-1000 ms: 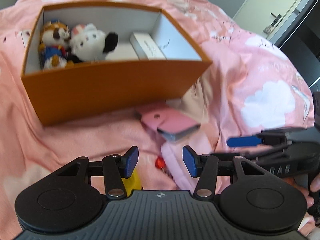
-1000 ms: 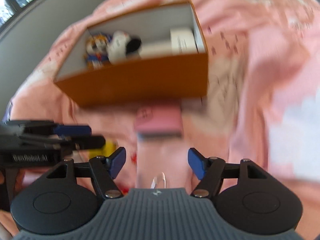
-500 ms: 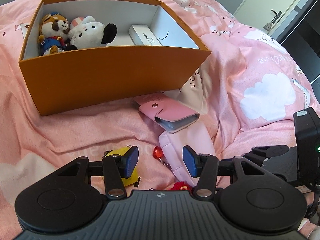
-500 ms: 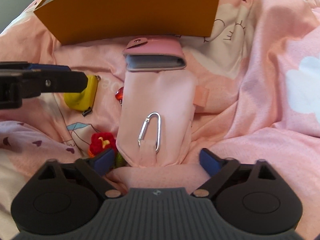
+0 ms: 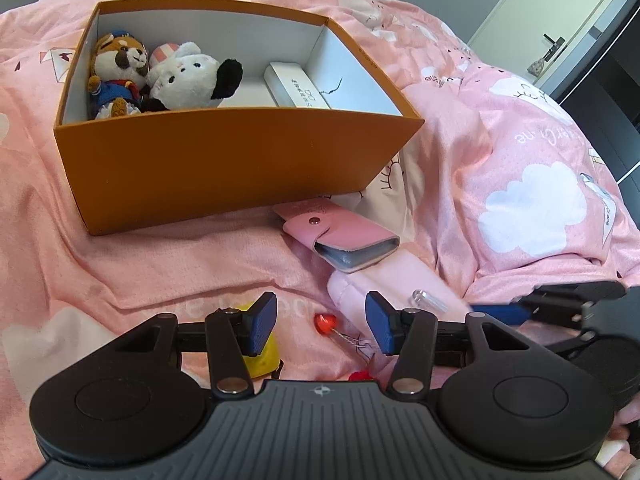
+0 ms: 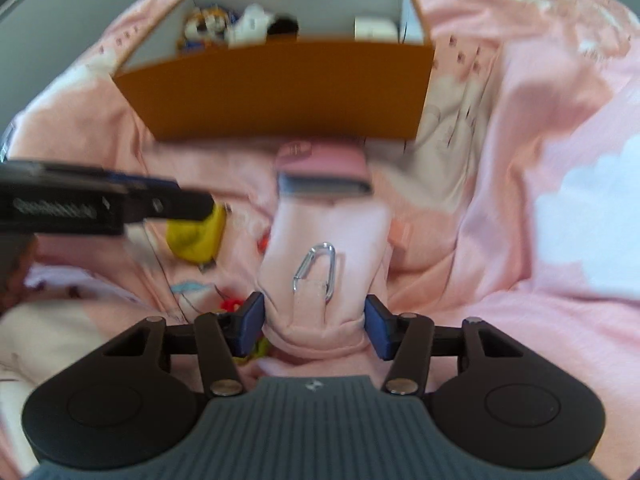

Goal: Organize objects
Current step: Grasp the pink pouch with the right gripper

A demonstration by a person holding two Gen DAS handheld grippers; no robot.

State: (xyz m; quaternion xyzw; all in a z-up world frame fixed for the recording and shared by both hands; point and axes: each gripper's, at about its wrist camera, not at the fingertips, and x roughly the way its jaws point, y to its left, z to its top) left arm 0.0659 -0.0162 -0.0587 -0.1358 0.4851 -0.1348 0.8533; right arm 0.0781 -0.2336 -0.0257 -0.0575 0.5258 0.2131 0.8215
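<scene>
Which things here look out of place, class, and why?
Several small things lie loose on the bedspread in front of the box, not in it: a card holder, a pink pouch, a yellow toy and a red charm. Nothing looks damaged.

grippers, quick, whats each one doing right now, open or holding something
Left gripper: open, nothing between its pads.
Right gripper: jaws just closed in on the pink pouch, pads pressing its near end.

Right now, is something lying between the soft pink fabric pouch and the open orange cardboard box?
Yes. The pink snap-button card holder lies against the soft pink fabric pouch's far end, before the open orange cardboard box's front wall.
</scene>
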